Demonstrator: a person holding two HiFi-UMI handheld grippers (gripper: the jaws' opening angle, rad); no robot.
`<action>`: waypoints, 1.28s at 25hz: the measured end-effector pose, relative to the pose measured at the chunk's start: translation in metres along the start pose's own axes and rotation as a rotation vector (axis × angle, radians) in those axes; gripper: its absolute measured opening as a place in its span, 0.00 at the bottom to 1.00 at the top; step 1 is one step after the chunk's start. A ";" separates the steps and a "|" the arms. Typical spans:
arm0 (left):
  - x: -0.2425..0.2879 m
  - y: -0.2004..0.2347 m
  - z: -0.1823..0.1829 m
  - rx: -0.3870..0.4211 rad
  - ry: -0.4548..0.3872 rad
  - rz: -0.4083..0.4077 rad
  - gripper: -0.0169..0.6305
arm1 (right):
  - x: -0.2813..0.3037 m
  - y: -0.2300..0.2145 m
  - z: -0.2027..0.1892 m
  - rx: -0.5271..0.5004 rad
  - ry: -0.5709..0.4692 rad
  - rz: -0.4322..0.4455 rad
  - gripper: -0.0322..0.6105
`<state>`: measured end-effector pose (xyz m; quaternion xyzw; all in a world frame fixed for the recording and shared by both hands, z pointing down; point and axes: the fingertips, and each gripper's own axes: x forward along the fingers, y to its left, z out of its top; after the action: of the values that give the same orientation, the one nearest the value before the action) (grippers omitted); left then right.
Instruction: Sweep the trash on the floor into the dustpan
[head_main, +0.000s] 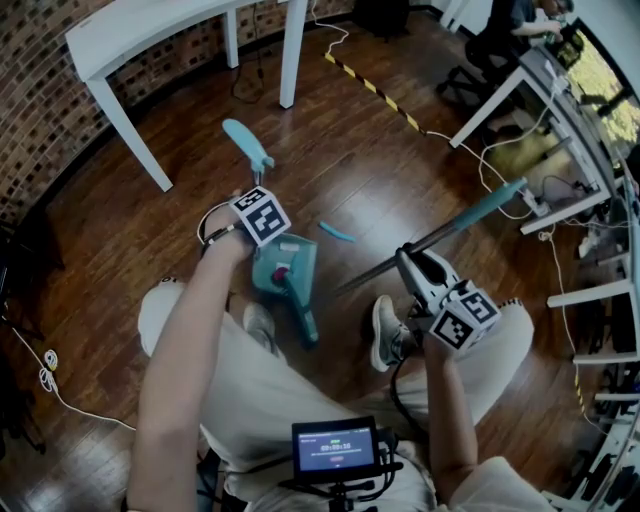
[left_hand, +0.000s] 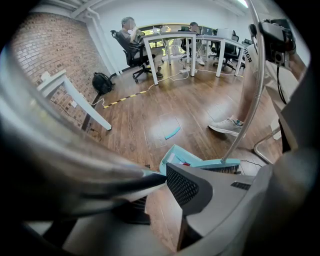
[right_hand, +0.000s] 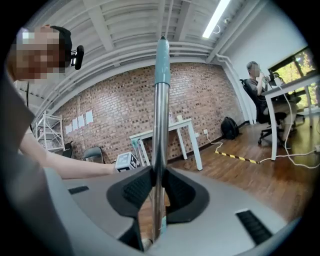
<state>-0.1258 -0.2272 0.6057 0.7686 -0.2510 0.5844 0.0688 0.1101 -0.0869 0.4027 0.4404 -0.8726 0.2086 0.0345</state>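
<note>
- The left gripper (left_hand: 162, 179) points steeply down at the wood floor (head_main: 350, 150).
- Its jaws are nearly shut and pinch the long silver handle (left_hand: 75, 165) of the dustpan (head_main: 296, 256).
- The handle goes up from the jaws and ends in a blue grip (head_main: 248, 143).
- The dustpan is blue-green and sits on the floor, just in front of the person's feet.
- A small red bit (left_hand: 186, 163) lies inside the dustpan.
- The right gripper (right_hand: 159, 189) points almost level.
- Its jaws squeeze the shiny pole (right_hand: 160, 125) of the broom, one pad on each side.
- The pole has a blue top end (head_main: 500, 198) that sticks out past the right gripper, away from the dustpan.
- The pole slants down from the right gripper to the floor.
- The broom head (left_hand: 220, 164) is blue-green with dark bristles. It is right at the open side of the dustpan.
- A thin blue strip (head_main: 337, 232) of trash lies flat on the floor.
- The strip is near the dustpan but not in it and not touching it.
- A white shoe (head_main: 388, 335) stands on the floor next to the broom.
</note>
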 end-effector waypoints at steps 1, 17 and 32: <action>0.000 -0.001 -0.001 -0.005 0.005 -0.003 0.18 | -0.001 -0.002 -0.002 -0.001 0.006 -0.010 0.20; -0.006 0.016 -0.005 -0.017 -0.002 0.026 0.18 | -0.012 -0.027 0.051 -0.126 -0.030 -0.020 0.20; -0.001 0.019 -0.062 -0.166 0.121 -0.021 0.18 | 0.036 -0.114 0.078 -0.369 0.064 -0.080 0.20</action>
<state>-0.1884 -0.2184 0.6205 0.7261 -0.2861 0.6061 0.1535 0.1867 -0.2051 0.3784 0.4541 -0.8762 0.0575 0.1506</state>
